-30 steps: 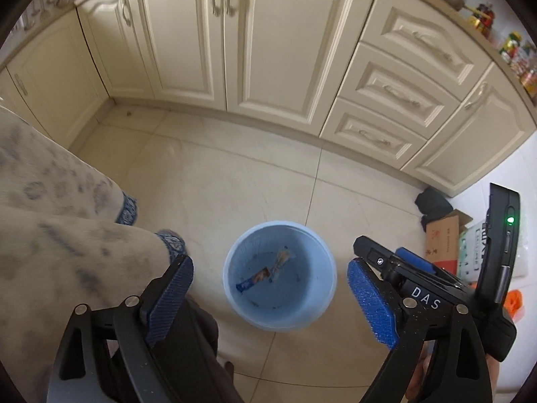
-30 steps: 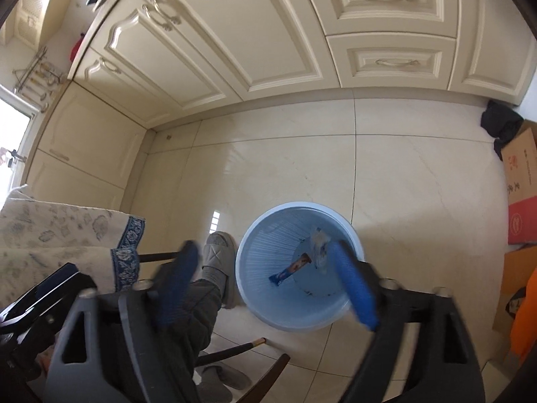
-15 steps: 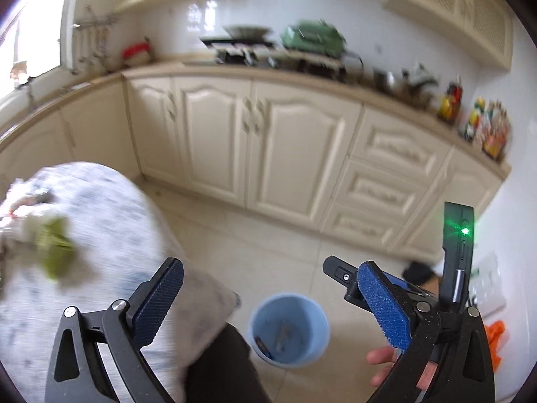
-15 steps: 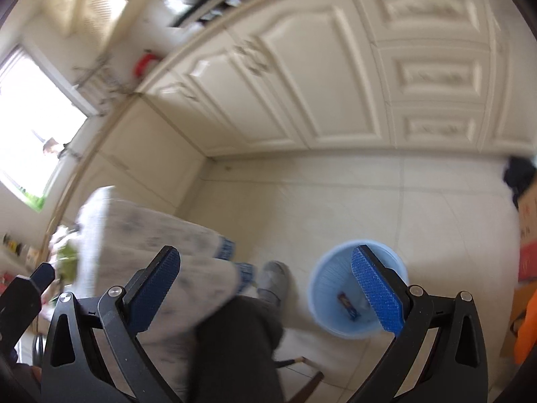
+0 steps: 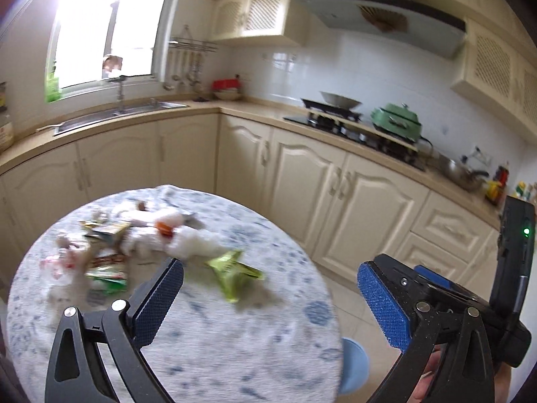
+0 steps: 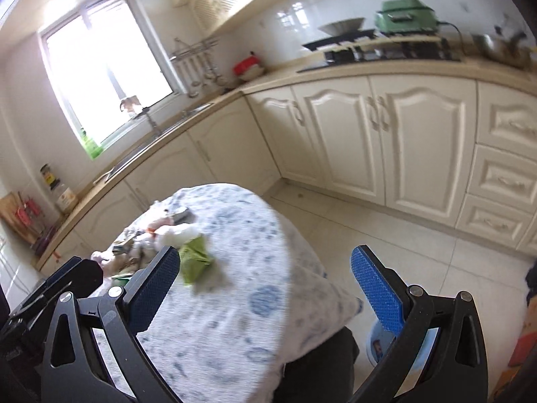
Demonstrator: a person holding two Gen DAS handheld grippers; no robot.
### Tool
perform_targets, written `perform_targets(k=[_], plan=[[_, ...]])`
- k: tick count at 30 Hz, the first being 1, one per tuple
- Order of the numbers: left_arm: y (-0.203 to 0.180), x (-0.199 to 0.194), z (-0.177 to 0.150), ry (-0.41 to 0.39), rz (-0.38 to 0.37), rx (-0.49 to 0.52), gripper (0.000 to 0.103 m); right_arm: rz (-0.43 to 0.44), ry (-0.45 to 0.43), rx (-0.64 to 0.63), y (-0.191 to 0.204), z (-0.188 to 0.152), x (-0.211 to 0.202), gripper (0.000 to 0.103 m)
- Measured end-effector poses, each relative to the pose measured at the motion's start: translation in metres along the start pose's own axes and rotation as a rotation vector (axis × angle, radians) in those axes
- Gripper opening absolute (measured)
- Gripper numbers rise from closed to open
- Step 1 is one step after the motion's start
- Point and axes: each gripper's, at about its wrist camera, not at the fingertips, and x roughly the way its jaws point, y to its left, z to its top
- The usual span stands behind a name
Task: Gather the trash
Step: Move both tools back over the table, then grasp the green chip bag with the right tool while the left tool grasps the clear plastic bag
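Observation:
A round table [image 5: 214,352] with a blue-patterned white cloth carries a heap of trash: a crumpled green wrapper [image 5: 233,273], white tissue wads [image 5: 194,243] and several smaller wrappers [image 5: 104,268]. My left gripper [image 5: 268,292] hangs open above the table's near edge, with nothing between its blue pads. My right gripper [image 6: 265,280] is open and empty too, raised over the table's right side, with the green wrapper [image 6: 194,262] just beyond its left finger. The blue bin [image 6: 377,346] stands on the floor below, partly hidden behind the right finger; its rim [image 5: 354,366] peeks from under the table.
Cream kitchen cabinets [image 5: 302,174] line the walls, with a sink [image 5: 117,112] under the window and a stove [image 5: 335,114] with a green pot [image 5: 397,121]. The tiled floor [image 6: 386,235] lies between table and cabinets. A person's dark trouser leg [image 6: 319,369] sits under the table edge.
Both grippers rose from over the blue bin on the floor to table height, and now look across the trash on the table. Both stayed open and empty.

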Motion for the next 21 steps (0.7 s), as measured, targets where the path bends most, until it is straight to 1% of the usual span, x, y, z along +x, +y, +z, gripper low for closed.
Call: perform_targets(k=[1,2,5,7,11,15,17,21], plan=[[0.017,-0.03,-0.004,-0.016,0.017,-0.011,0.102,0.005,-0.003,-0.027,0.014,0.001,0.0,0.103],[0.03,-0.046,-0.007,-0.031,0.034,-0.017,0.102,0.01,-0.004,-0.046,0.024,0.001,0.001,0.103],[0.05,-0.083,-0.014,-0.067,0.103,-0.032,0.102,0.039,-0.011,-0.104,0.058,0.002,0.0,0.103],[0.064,-0.106,-0.021,-0.089,0.131,-0.047,0.102,0.044,-0.015,-0.153,0.077,0.002,0.002,0.103],[0.077,-0.128,-0.036,-0.124,0.185,-0.068,0.102,0.055,-0.02,-0.247,0.119,-0.002,0.005,0.103],[0.077,-0.132,-0.049,-0.14,0.252,-0.059,0.102,0.055,-0.01,-0.327,0.149,-0.009,0.016,0.103],[0.081,-0.134,-0.055,-0.133,0.271,-0.065,0.102,0.043,0.008,-0.36,0.156,-0.013,0.027,0.103],[0.084,-0.134,-0.066,-0.11,0.302,-0.077,0.102,0.012,0.075,-0.379,0.156,-0.021,0.061,0.103]])
